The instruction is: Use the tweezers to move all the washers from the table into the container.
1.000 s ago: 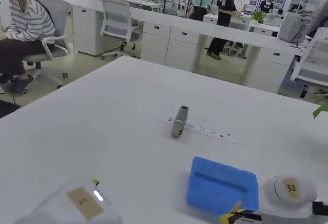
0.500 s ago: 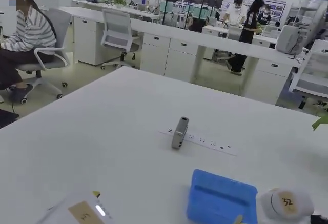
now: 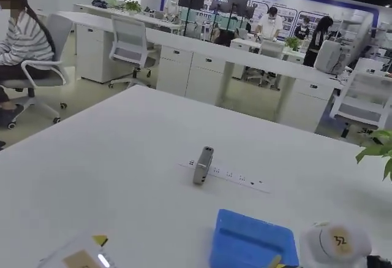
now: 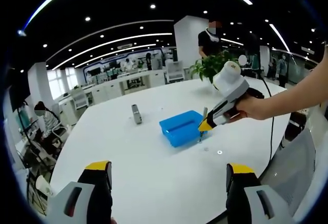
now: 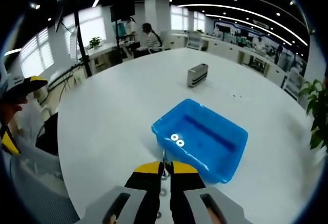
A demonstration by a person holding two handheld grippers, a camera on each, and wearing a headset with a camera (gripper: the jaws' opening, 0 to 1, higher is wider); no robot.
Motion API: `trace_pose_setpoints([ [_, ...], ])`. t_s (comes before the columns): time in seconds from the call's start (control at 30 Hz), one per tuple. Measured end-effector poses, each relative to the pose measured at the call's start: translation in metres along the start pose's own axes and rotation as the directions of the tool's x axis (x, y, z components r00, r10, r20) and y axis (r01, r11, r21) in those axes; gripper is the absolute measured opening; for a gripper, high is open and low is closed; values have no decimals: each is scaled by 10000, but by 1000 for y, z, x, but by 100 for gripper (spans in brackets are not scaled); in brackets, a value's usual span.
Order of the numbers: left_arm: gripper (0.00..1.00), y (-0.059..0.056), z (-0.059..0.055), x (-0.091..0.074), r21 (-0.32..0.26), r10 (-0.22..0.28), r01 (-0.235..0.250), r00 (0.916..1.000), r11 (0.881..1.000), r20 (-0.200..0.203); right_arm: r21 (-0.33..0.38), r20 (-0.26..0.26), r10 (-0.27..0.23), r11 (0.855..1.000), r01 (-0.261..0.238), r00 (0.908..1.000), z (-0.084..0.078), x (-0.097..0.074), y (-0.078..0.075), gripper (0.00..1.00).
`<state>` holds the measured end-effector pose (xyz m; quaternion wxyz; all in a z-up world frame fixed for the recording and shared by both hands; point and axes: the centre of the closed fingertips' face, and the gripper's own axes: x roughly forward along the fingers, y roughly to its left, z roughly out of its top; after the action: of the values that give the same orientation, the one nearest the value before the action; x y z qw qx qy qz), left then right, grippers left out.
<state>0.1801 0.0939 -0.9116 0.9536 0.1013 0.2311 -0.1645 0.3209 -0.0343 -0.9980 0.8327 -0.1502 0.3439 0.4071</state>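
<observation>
I count two washers (image 5: 177,140) lying in the blue container (image 5: 225,131). At least one loose washer (image 4: 219,152) sits on the table (image 4: 154,172), just beside the container. Right gripper (image 5: 164,169) is clamped tight on the tweezers (image 5: 164,156), tips down at the container's near wall; I read that as lining up the next pick. Left gripper (image 4: 169,168) hangs spread wide and empty, well clear of the work. I can't resolve the tweezer tips or the remaining washer count. Head view cuts off both grippers.
</observation>
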Motion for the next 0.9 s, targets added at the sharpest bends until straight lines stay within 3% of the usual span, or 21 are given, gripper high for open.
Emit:
trace_pose_setpoints([
  [0.57,93,3,-5,-1,-73,123,-124,9998,9999,-176,-269,766,125,9996,-105,9970,39,-15,-3,1],
  [0.9,94,4,-8,-1,-62,203,-205,9993,9998,-314,-82,1105,-119,9999,129,9938,55,-13,-22,1],
])
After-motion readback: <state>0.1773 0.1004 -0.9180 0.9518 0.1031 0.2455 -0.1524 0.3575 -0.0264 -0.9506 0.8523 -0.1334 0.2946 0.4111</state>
